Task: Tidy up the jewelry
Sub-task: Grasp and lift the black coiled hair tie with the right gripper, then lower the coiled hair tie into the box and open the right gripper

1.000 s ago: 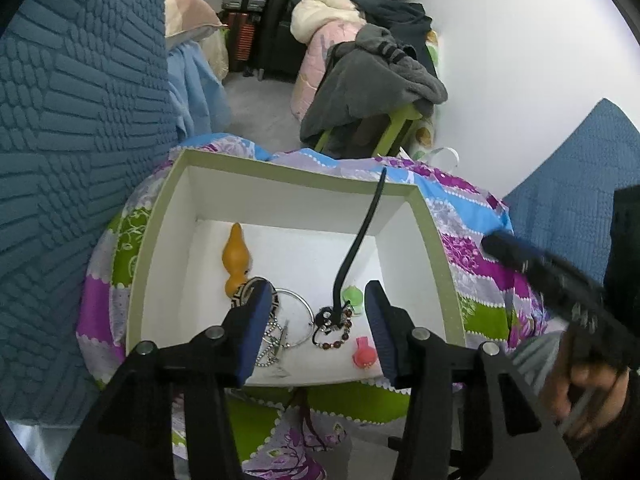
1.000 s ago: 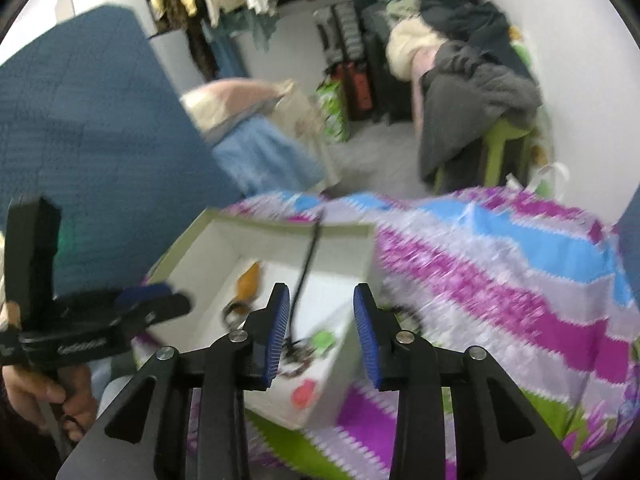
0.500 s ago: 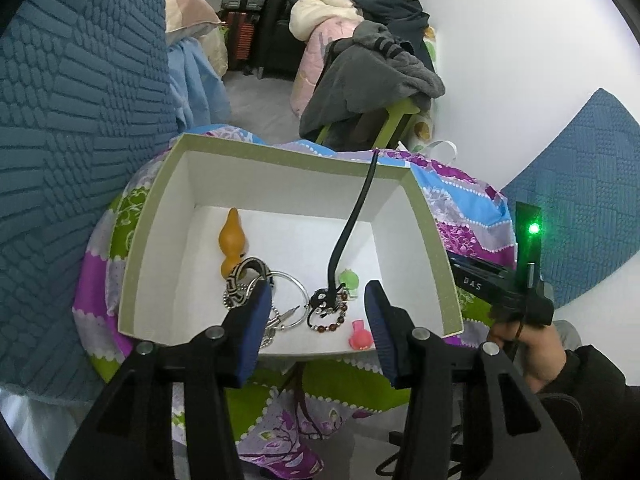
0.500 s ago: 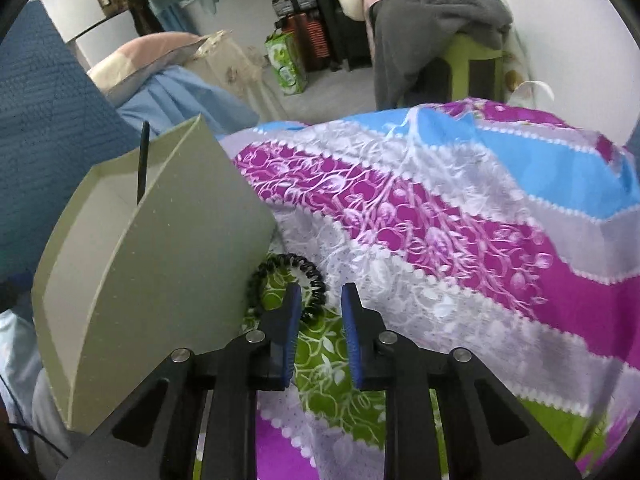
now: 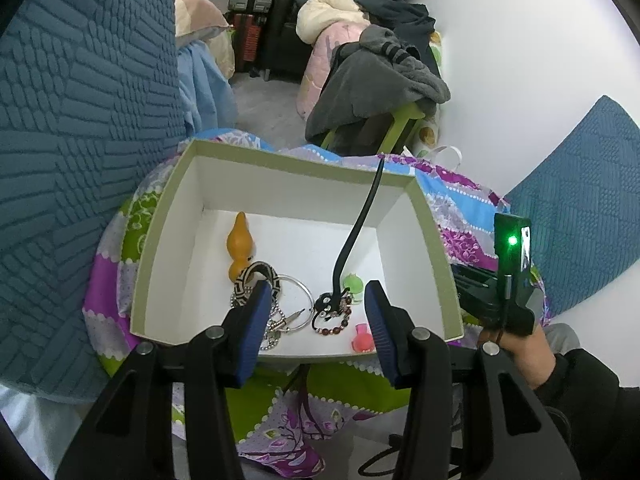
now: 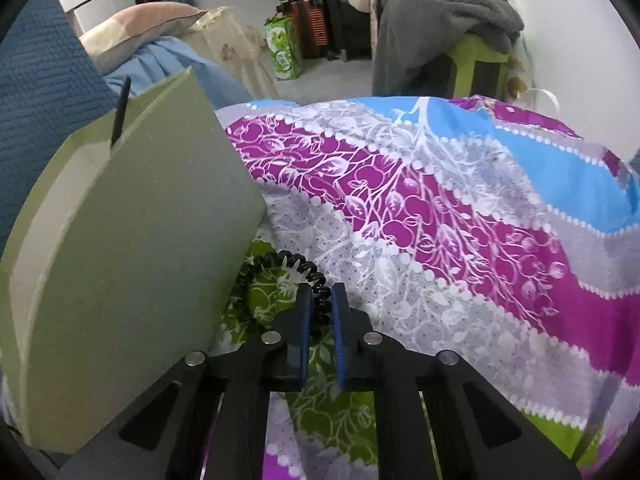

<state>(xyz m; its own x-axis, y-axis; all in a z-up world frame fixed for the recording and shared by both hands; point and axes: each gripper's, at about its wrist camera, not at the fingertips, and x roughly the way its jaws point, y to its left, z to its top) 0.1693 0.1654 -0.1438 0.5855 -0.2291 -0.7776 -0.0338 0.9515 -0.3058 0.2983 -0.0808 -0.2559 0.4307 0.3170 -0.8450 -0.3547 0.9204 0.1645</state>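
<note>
Black coiled hair tie (image 6: 280, 264) lies flat on the patterned bedspread (image 6: 440, 208), just beside the outer wall of the green box (image 6: 132, 248), on the box's right side. Its ring opens upward; the near-right arc of the coil runs between the pads of my right claw (image 6: 319, 312). That claw is narrowed to a slim gap with the coil in it; I judge it pinched on the tie, though the contact itself is partly hidden by the pads.

Key relation: the box stands to the left of the right claw and its wall rises above the tie, so the coming move, as I read it, is up, then left over the rim.

Left claw (image 5: 316, 320) is wide open, holds nothing, and hovers over the near rim of the box (image 5: 436, 248). Inside: orange gourd pendant (image 5: 240, 244), patterned bangle (image 5: 260, 272), silver hoop (image 5: 298, 300), beaded bracelet (image 5: 332, 320), a black cord (image 5: 360, 220) leaning on the far rim.

Right arm is the nearer one to the tie.
</note>
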